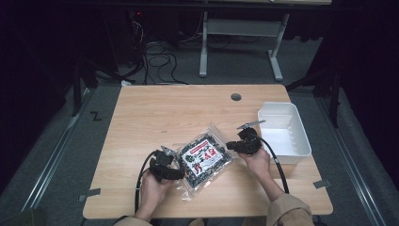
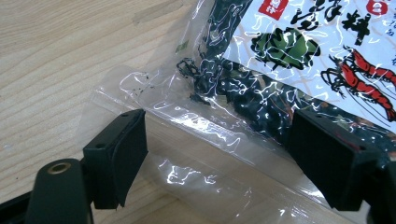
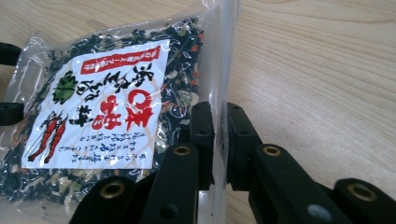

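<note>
The clear packet (image 1: 205, 159) of dark dried bits lies flat on the table (image 1: 155, 113), in the front middle, between your two hands. Its long axis runs on a diagonal, from the near-left corner up toward the far-right one, and the white label with red print faces up. One clear sealed end points toward your left hand, the other toward the white tub (image 1: 284, 132).

Your right gripper (image 1: 234, 145) is clamped on the clear edge strip at the packet's far-right end; in the right gripper view the jaws stand pressed together with the film (image 3: 219, 70) pinched upright between them. Your left gripper (image 1: 178, 173) sits at the near-left end with its jaws spread wide, one on either side of the clear flap (image 2: 205, 154), which lies flat on the wood between them and is not pinched.

The tub stands just right of your right hand, near the table's right edge. Bare wood stretches to the left and toward the far edge, where a round cable hole (image 1: 235, 97) sits.
</note>
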`<state>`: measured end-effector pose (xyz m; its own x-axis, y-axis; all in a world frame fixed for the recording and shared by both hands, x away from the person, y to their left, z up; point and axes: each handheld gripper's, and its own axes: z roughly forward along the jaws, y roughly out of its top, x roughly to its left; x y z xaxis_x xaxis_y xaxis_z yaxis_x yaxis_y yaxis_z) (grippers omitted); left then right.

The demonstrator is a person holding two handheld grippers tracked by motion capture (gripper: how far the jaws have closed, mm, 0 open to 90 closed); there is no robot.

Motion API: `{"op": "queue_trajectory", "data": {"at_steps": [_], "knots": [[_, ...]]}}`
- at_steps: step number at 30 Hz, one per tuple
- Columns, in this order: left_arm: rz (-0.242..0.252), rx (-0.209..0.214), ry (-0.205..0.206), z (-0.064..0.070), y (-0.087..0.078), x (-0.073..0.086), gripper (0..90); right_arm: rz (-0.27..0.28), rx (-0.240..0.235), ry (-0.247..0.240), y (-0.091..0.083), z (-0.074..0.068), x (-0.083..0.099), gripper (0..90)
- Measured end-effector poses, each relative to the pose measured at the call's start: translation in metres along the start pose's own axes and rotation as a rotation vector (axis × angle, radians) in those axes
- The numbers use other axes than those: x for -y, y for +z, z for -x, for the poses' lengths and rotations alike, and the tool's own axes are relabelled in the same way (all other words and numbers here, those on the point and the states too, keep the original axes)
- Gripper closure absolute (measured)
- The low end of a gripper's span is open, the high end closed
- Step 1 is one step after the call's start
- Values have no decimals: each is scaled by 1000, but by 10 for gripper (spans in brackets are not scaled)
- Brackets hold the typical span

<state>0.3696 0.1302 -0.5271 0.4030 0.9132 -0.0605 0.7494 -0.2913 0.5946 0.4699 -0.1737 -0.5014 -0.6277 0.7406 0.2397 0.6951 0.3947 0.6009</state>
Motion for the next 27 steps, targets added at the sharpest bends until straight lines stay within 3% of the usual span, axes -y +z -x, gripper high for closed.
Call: {"op": "queue_trajectory", "data": {"at_steps": [8, 11, 12, 18, 20, 23, 27], "knots": [[8, -7, 7, 1, 0, 1, 203, -6, 38, -44, 3, -4, 0, 897], [5, -13, 16, 1, 0, 0, 203, 16, 23, -55, -4, -5, -4, 897], [11, -5, 37, 3, -1, 0, 223, 28, 12, -48, -8, -5, -6, 897], [31, -3, 74, 9, -5, 1, 236, 51, 43, -127, -23, -15, -16, 898], [58, 5, 46, 5, -10, 2, 241, 57, 59, -155, -33, -19, -21, 898], [75, 8, 23, 2, -13, 2, 242, 68, 73, -157, -43, -18, -26, 897], [77, -3, 16, 0, -15, 3, 241, 125, 90, -137, -63, -13, -32, 898]]}}
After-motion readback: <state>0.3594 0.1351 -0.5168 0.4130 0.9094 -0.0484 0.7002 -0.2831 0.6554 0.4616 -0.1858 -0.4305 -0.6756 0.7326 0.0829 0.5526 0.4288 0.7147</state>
